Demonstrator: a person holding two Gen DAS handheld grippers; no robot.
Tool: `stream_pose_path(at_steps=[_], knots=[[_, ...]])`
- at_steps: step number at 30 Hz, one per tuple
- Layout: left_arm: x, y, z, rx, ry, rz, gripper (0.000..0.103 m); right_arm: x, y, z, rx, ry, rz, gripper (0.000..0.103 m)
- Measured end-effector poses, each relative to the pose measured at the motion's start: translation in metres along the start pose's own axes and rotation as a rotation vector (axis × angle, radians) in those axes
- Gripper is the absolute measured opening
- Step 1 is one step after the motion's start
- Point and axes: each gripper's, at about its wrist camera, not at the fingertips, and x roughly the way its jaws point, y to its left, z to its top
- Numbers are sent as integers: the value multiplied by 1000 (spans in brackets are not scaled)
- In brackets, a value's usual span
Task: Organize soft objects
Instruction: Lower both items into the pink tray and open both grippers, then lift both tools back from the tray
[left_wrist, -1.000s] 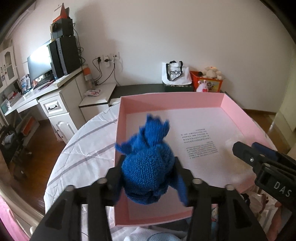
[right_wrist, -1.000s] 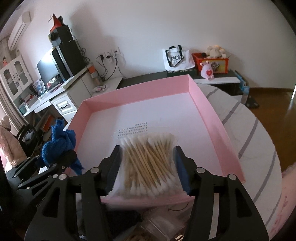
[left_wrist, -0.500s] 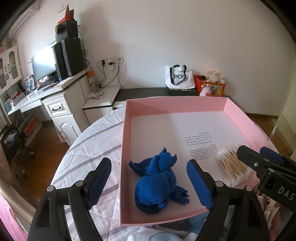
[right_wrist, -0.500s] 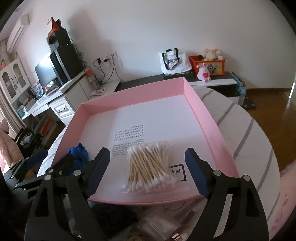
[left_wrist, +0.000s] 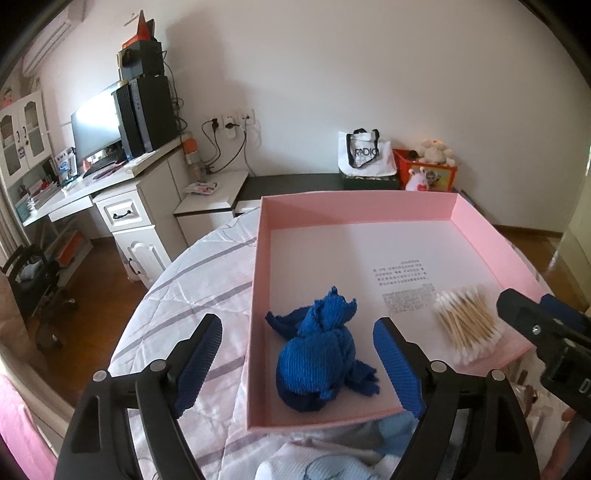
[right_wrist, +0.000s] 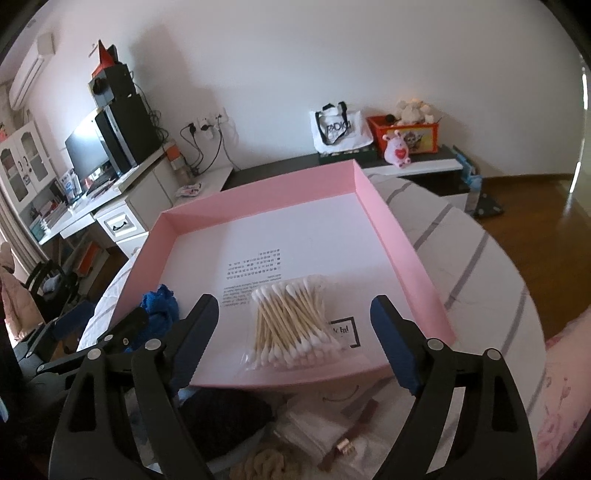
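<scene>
- Pink tray (left_wrist: 476, 225) on the striped cloth (left_wrist: 192, 295) holds two things: blue knit piece (left_wrist: 319, 360) near its front-left corner, bag of cotton swabs (right_wrist: 291, 323) front-right, well apart.
- Left gripper (left_wrist: 297, 363) angled down, jaws wide, pads clear of the knit piece.
- Right gripper (right_wrist: 293, 341) angled down over the swabs, jaws wide, not touching; they've just been opening.
- A second ago each was clamped on its item; both now released into the tray.

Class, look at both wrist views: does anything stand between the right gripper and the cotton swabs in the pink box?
Only the pink box's low near wall; the right gripper stands open above the cotton swabs.
</scene>
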Motion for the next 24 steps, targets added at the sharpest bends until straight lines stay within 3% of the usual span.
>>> stream_pose_path(at_steps=[6, 14, 24], knots=[[-25, 1, -10, -14, 16, -22, 81, -25, 6, -7, -18, -17, -4, 87], [-84, 2, -19, -18, -36, -29, 82, -66, 15, -15, -26, -48, -18, 93], [-169, 8, -47, -34, -120, -18, 95, -135, 28, -29, -44, -138, -37, 103]])
